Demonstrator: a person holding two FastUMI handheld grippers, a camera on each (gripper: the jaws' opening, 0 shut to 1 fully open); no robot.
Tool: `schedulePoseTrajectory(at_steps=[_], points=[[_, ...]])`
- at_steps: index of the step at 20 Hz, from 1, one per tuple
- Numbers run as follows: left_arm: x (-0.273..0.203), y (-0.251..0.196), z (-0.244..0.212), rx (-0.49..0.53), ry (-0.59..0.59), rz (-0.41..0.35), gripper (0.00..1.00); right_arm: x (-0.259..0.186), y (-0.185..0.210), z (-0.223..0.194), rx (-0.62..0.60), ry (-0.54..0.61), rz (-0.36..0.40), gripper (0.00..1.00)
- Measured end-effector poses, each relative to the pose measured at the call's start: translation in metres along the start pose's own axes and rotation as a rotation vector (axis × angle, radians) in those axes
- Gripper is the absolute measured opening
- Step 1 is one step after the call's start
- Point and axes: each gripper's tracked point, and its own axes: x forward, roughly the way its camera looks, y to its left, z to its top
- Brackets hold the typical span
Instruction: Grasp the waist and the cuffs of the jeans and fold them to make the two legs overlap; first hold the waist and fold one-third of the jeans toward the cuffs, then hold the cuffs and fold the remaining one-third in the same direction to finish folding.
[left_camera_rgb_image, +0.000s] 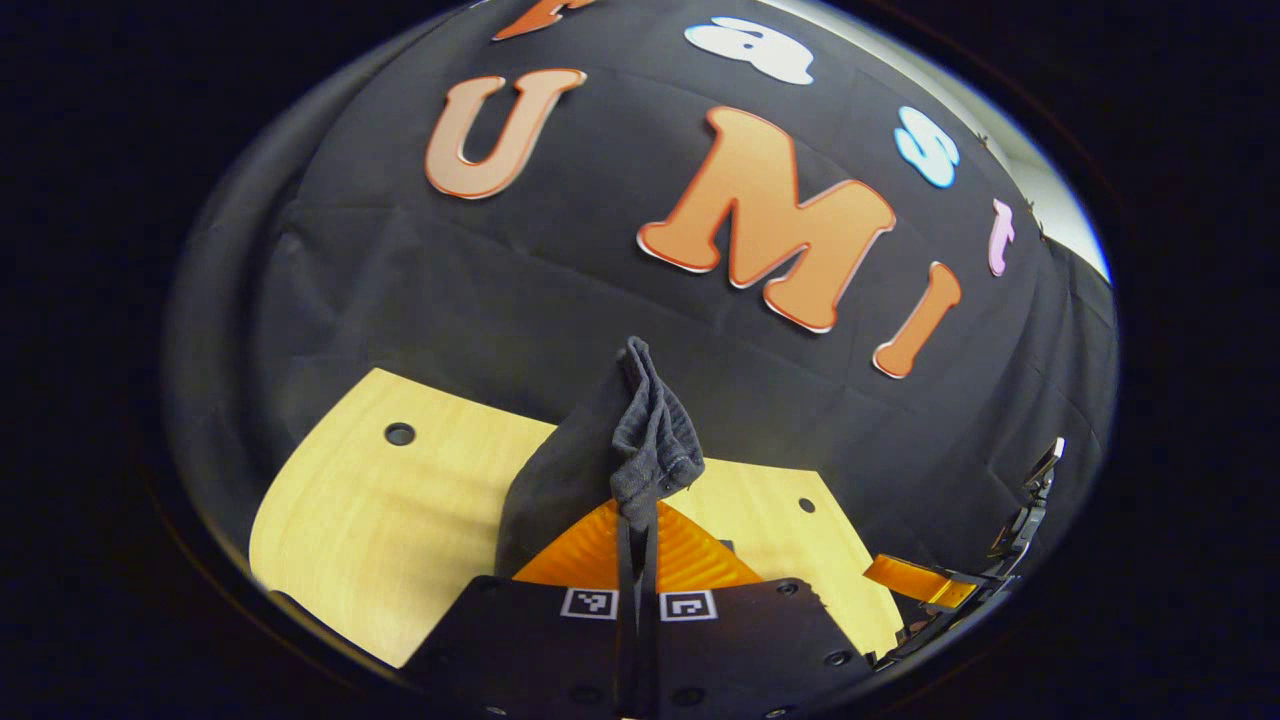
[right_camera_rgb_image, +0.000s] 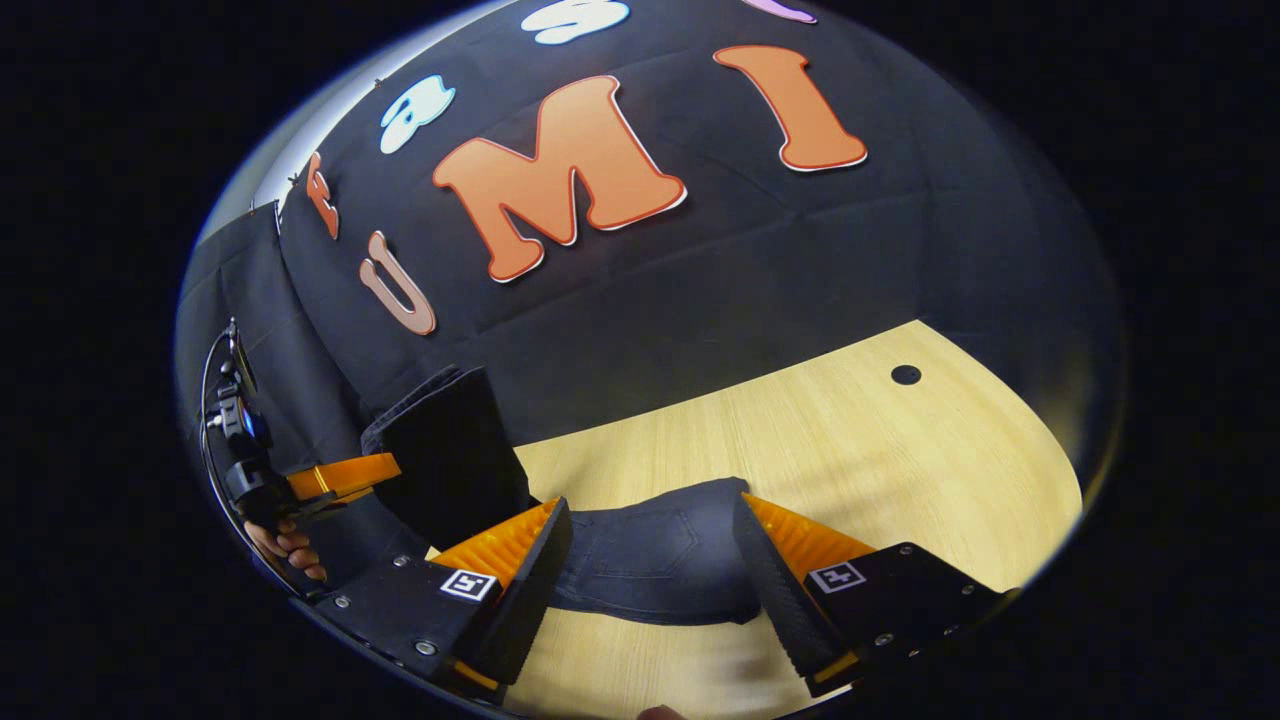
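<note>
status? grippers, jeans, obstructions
Left gripper shut on jeans, fabric lifted. Right gripper open, straddling jeans on table. Nothing obstructing.

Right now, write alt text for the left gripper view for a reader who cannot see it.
The left gripper has its jaws shut on a bunched fold of dark jeans, lifted above a pale wooden table. The cloth stands up from the jaws against the black booth wall. The other gripper shows at the lower right.
</note>
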Motion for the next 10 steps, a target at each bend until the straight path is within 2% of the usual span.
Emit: schedulePoseTrajectory(at_steps=[3,10], points=[[0.019,-0.040,-0.021,0.048,0.051,-0.011,0.01,-0.004,-0.020,0.005,0.019,-0.004,-0.002,0.98],[0.069,-0.096,-0.102,0.165,0.234,-0.010,0.01,-0.012,-0.063,0.000,0.060,0.024,-0.013,0.98]])
